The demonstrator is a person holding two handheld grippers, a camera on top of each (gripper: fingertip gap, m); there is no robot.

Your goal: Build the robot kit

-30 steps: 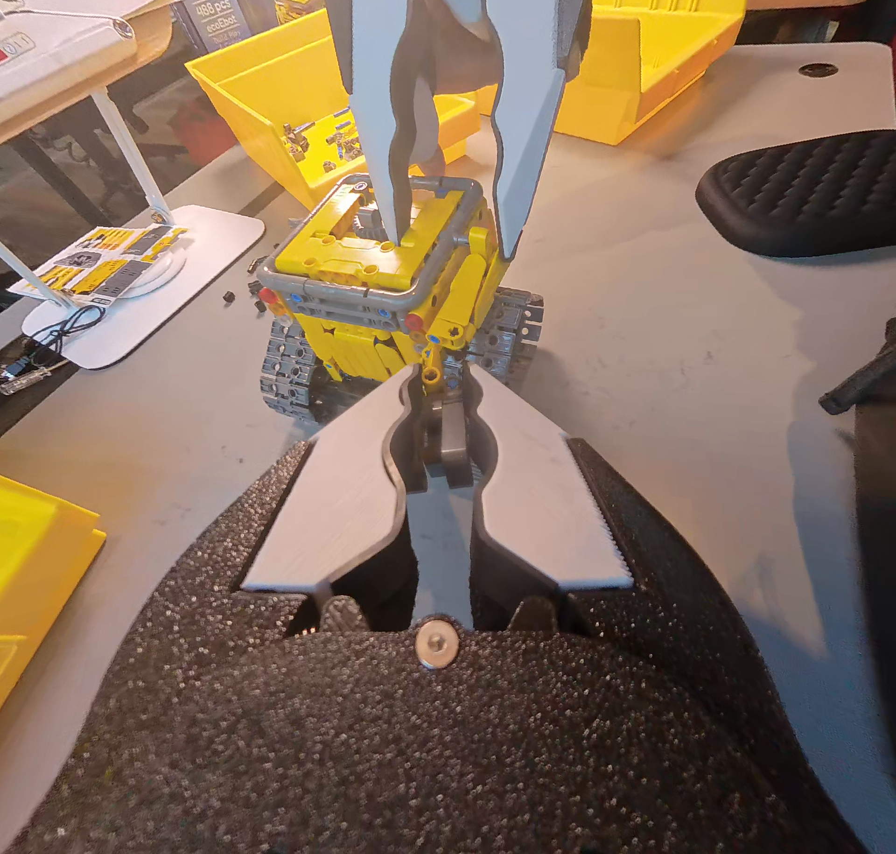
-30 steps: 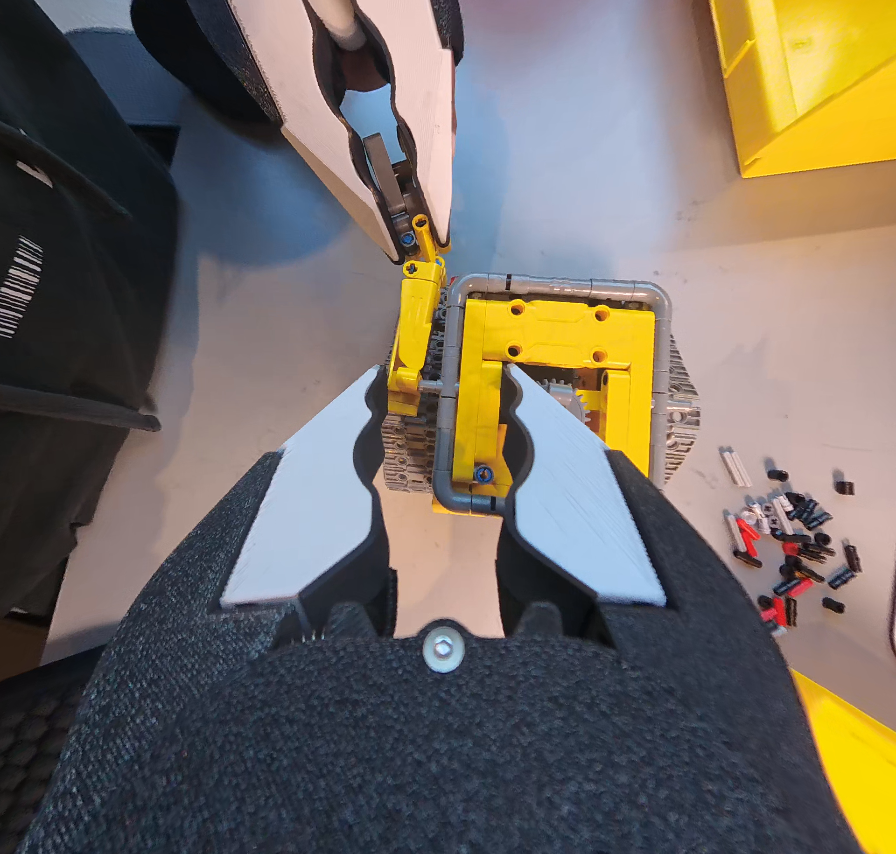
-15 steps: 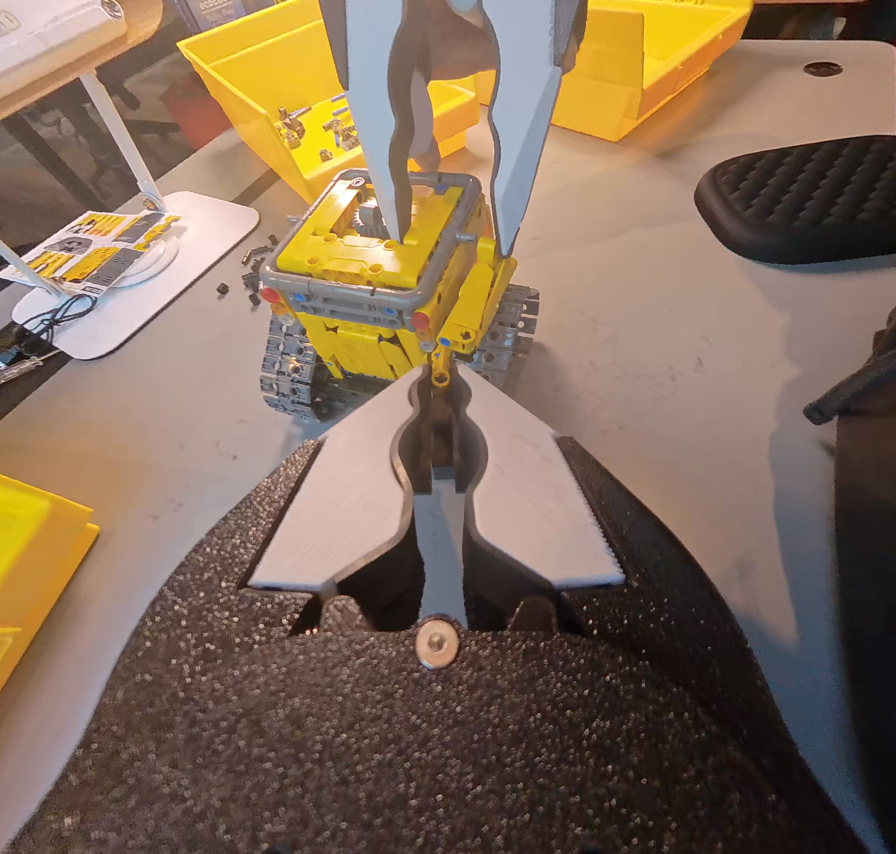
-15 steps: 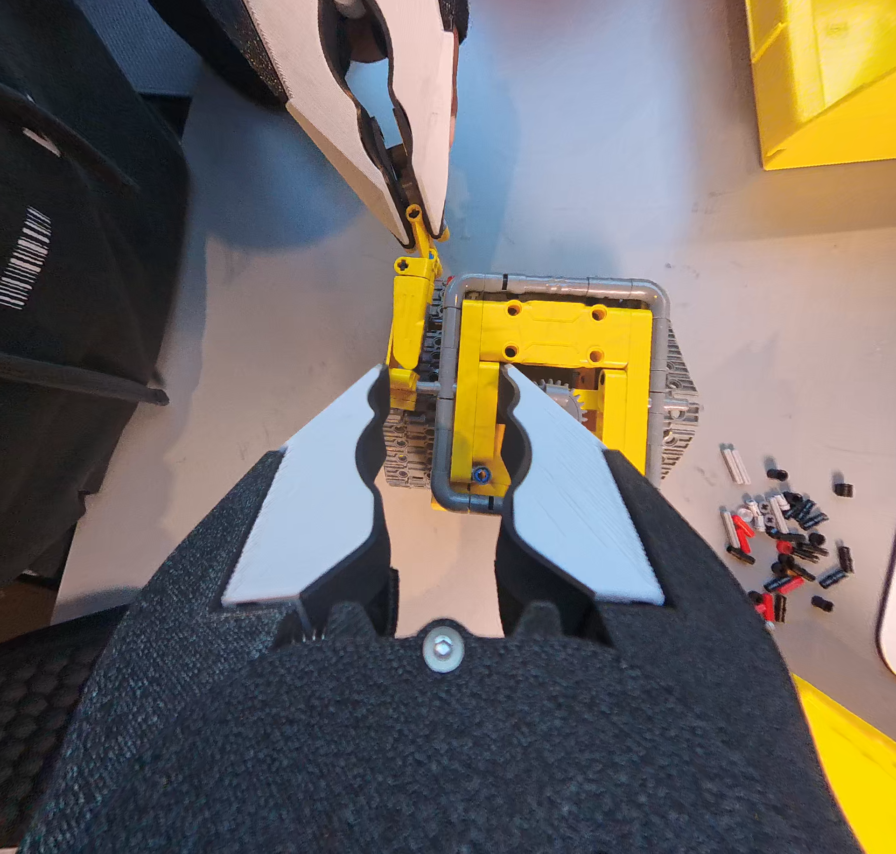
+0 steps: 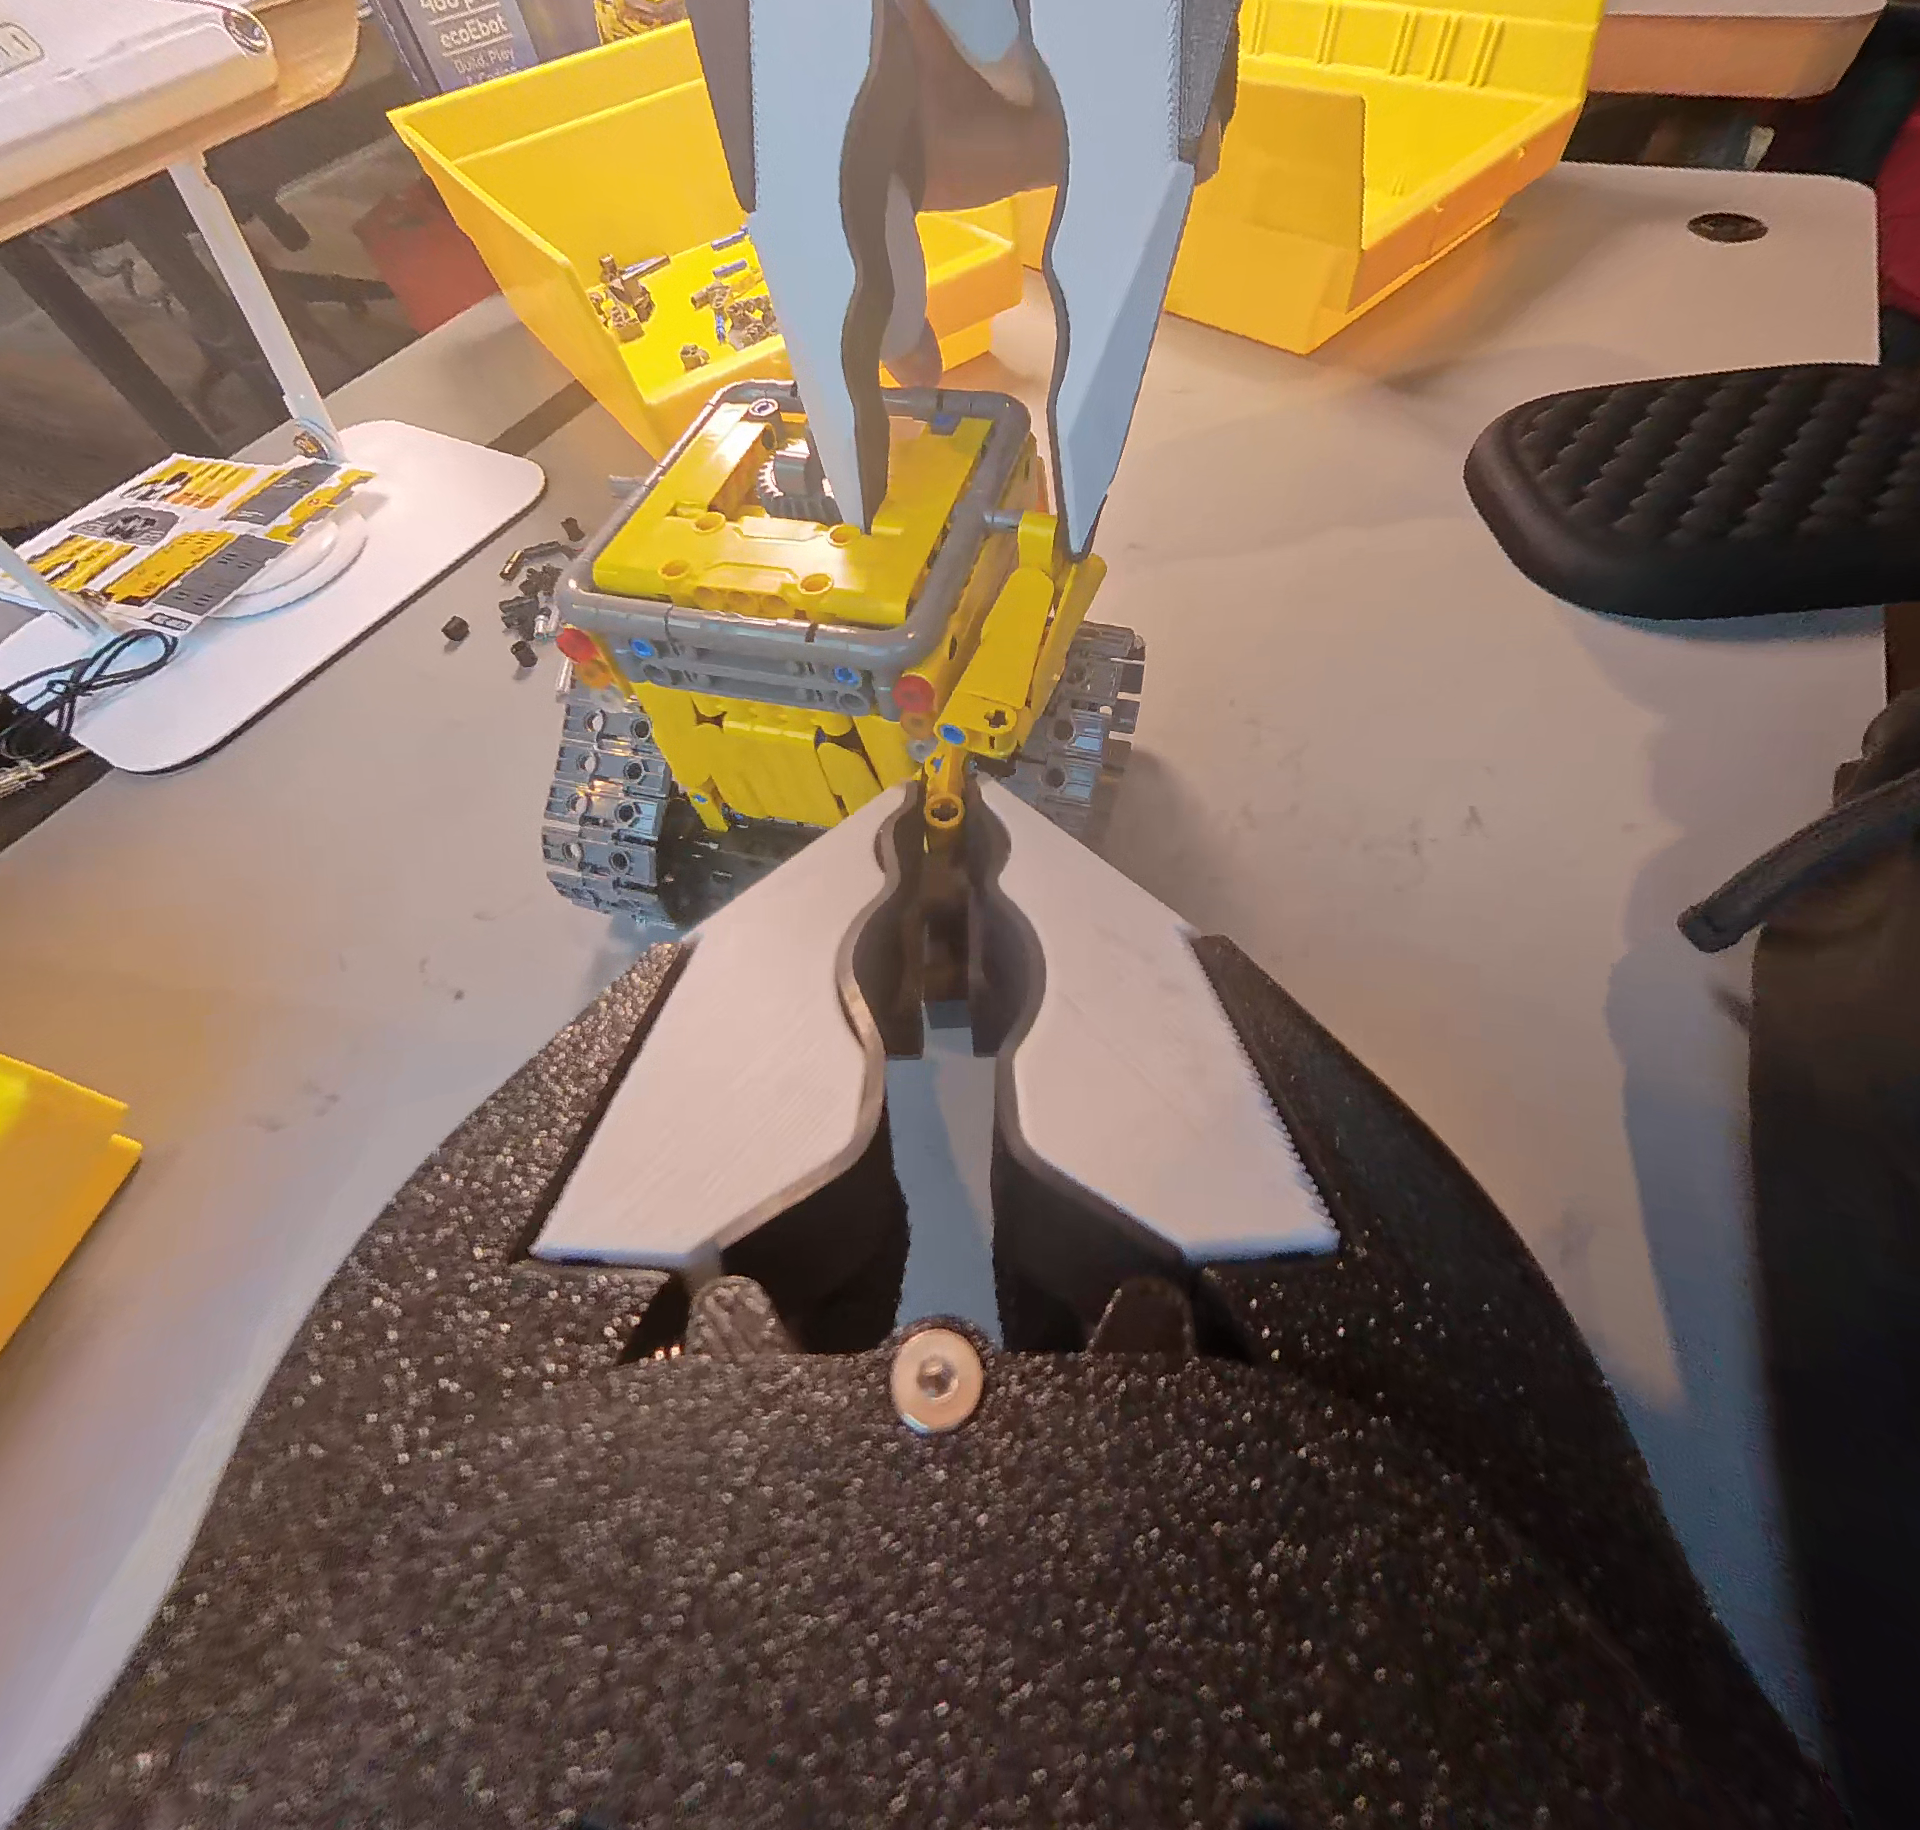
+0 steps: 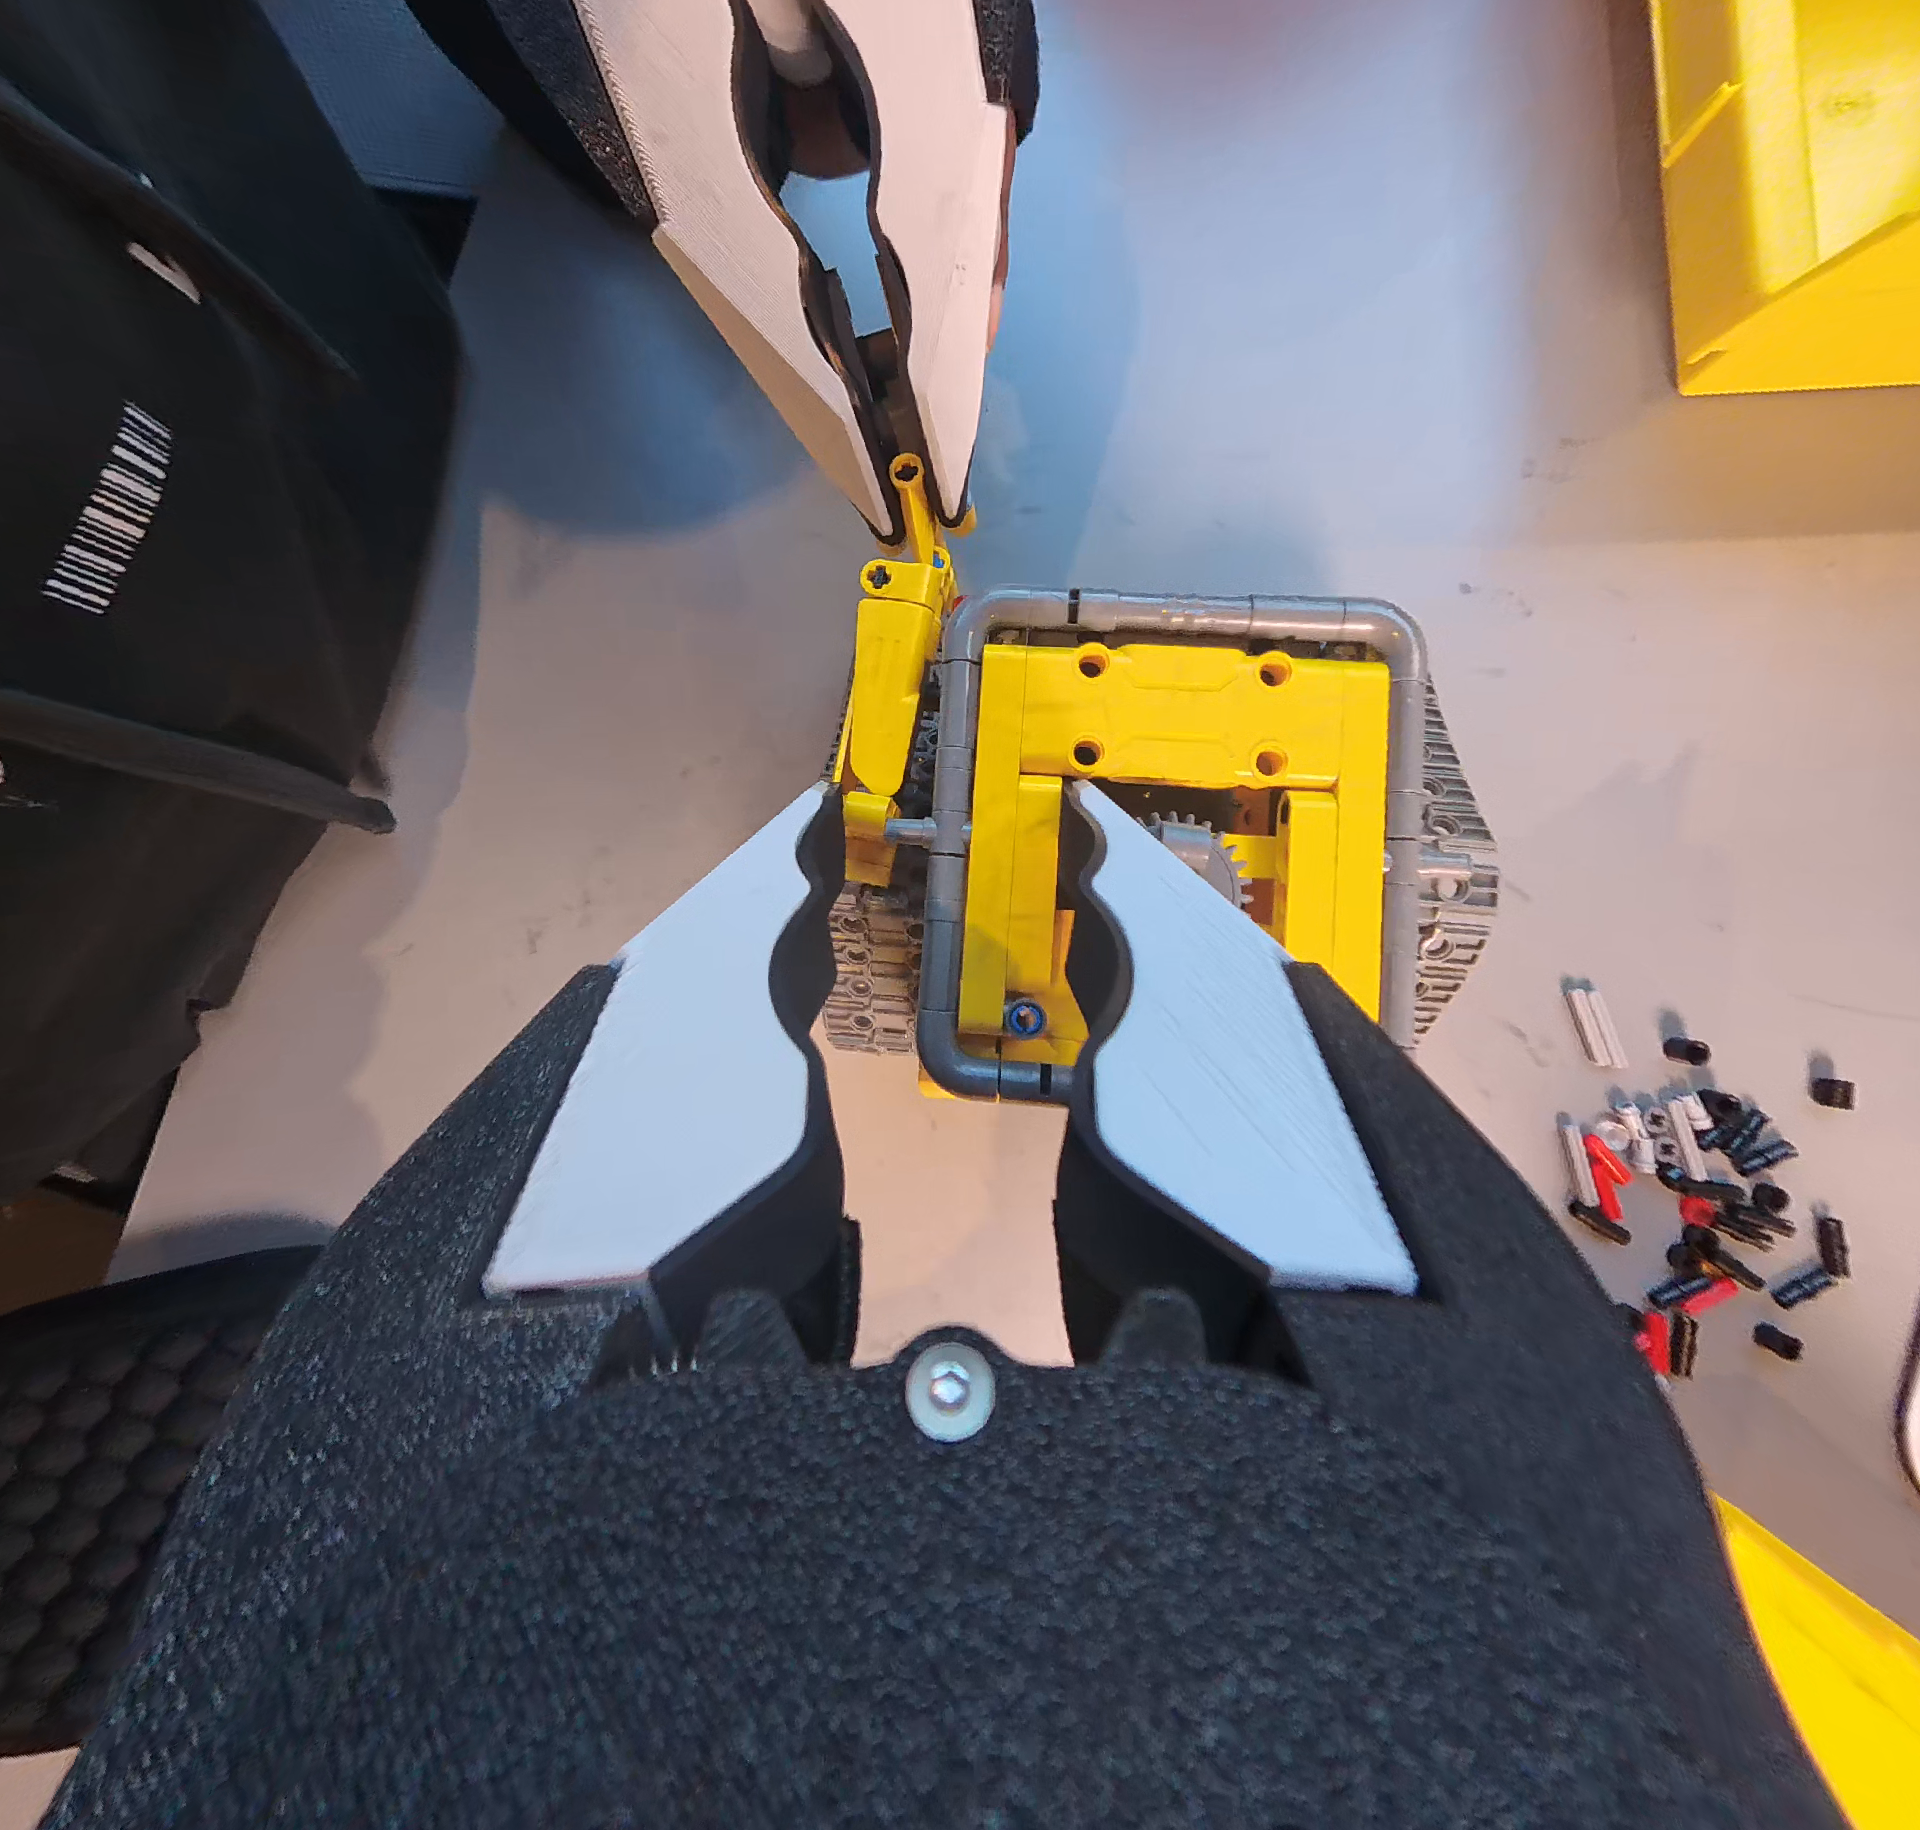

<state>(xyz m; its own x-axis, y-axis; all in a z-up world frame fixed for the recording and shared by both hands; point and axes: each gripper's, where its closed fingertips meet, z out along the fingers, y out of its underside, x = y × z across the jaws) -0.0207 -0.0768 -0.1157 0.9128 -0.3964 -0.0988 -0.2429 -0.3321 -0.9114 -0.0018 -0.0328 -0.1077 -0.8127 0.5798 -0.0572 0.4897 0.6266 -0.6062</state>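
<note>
1. The left gripper (image 5: 948,812) has its jaws almost together, pinching the thin yellow link (image 5: 942,806) at the tip of the side arm (image 5: 1013,637).
2. The right gripper (image 6: 948,793) clamps the side wall of the tracked yellow model (image 6: 1184,700). One finger sits outside beside the side arm, the other inside the top opening.
3. The loose pins (image 6: 1704,1188) lie beyond its right finger, and the yellow bin (image 6: 1787,118) is farther off.

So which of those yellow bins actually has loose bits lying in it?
The open yellow bin directly behind the tracked yellow model has small dark pieces scattered on its floor. The larger yellow bin to its right shows none.
</note>
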